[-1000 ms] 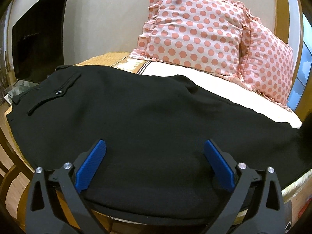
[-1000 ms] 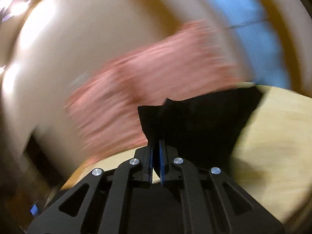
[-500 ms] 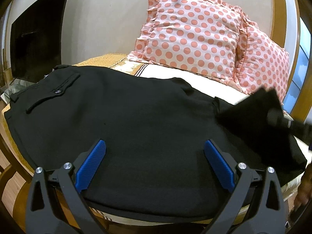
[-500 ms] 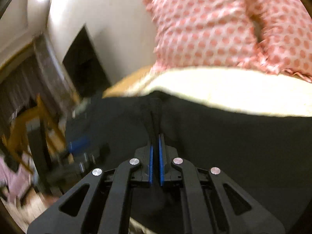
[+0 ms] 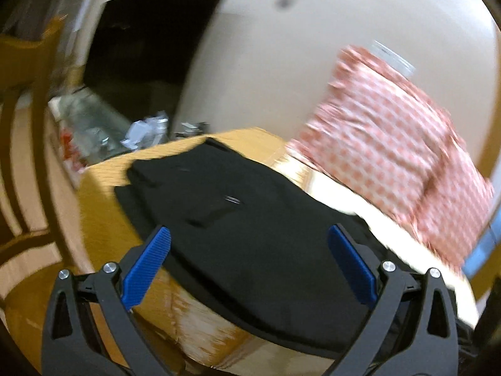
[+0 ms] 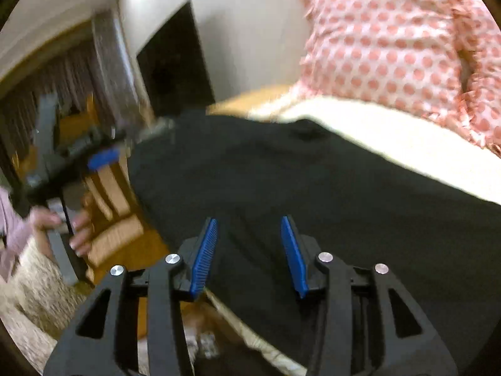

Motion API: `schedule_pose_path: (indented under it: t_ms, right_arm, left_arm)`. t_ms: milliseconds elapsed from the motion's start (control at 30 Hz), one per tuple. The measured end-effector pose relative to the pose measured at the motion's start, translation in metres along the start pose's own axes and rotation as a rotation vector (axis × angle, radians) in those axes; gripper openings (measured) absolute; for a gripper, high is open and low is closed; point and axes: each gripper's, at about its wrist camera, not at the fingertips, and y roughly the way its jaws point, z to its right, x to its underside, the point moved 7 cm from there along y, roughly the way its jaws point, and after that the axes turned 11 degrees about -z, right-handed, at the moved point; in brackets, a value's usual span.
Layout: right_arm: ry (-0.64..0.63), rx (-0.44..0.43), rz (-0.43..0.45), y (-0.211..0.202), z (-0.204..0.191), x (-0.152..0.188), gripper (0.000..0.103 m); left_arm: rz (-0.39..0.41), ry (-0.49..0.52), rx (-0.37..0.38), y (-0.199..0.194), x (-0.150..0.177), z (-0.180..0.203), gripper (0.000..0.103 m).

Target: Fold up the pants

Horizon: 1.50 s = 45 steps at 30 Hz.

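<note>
The black pants (image 5: pixel 250 225) lie folded on the bed, waistband and back pocket toward the far left; they also fill the right wrist view (image 6: pixel 313 194). My left gripper (image 5: pixel 247 247) is open and empty, above the pants' near edge. It shows from the side in the right wrist view (image 6: pixel 103 156), held in a hand off the bed's left end. My right gripper (image 6: pixel 249 235) is open and empty just over the pants' near edge.
Pink polka-dot pillows (image 6: pixel 391 40) lean against the wall at the back of the bed (image 5: pixel 103 206). A dark TV screen (image 5: pixel 147 62) and a cluttered stand (image 5: pixel 103 131) are left of the bed. A wooden chair (image 6: pixel 106 194) stands by the bed's left end.
My right gripper carried the pant-leg end leftward over the pants, then opened and let go. My left gripper swung left and pulled back, still open.
</note>
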Motion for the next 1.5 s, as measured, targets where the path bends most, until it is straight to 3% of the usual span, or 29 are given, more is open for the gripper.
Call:
schedule_pose_path:
  t_ms: [33,100,133,233,400,567,733,1033,1167,1433,1500]
  right_arm:
    - [0.033,0.041,0.008,0.001,0.008,-0.002,0.044]
    - [0.053,0.114,-0.126,0.025,0.024,0.008,0.044]
    - [0.04,0.122,-0.144,0.03,0.025,0.014,0.043]
    - [-0.014,0.152,-0.124,0.028,0.016,0.015,0.045]
    - [0.027,0.105,-0.115,0.026,0.02,0.013,0.048]
    - [0.001,0.113,-0.113,0.027,0.014,0.017,0.055]
    - [-0.015,0.111,-0.115,0.029,0.011,0.017,0.062]
    - [-0.015,0.115,-0.113,0.026,0.01,0.018,0.063]
    - [-0.018,0.116,-0.11,0.025,0.01,0.019,0.064]
    - [-0.016,0.114,-0.108,0.024,0.009,0.019,0.064]
    - [-0.017,0.116,-0.107,0.024,0.009,0.018,0.064]
  left_arm:
    - [-0.005,-0.036,0.003,0.0,-0.004,-0.009,0.1]
    - [-0.026,-0.113,0.009,0.005,-0.01,-0.027,0.099]
    - [-0.037,-0.135,0.009,0.008,-0.012,-0.033,0.099]
    - [-0.071,-0.176,0.022,0.016,-0.013,-0.045,0.09]
    - [-0.107,-0.181,0.064,0.025,-0.016,-0.041,0.08]
    - [-0.147,-0.206,0.057,0.036,-0.013,-0.043,0.074]
    - [-0.17,-0.231,0.032,0.035,-0.006,-0.05,0.061]
    - [-0.207,-0.266,0.042,0.027,0.018,-0.038,0.058]
    - [-0.196,-0.291,0.036,0.026,0.016,-0.039,0.042]
    - [-0.168,-0.249,-0.057,0.025,0.019,-0.039,0.009]
    - [-0.161,-0.242,-0.058,0.021,0.019,-0.038,0.006]
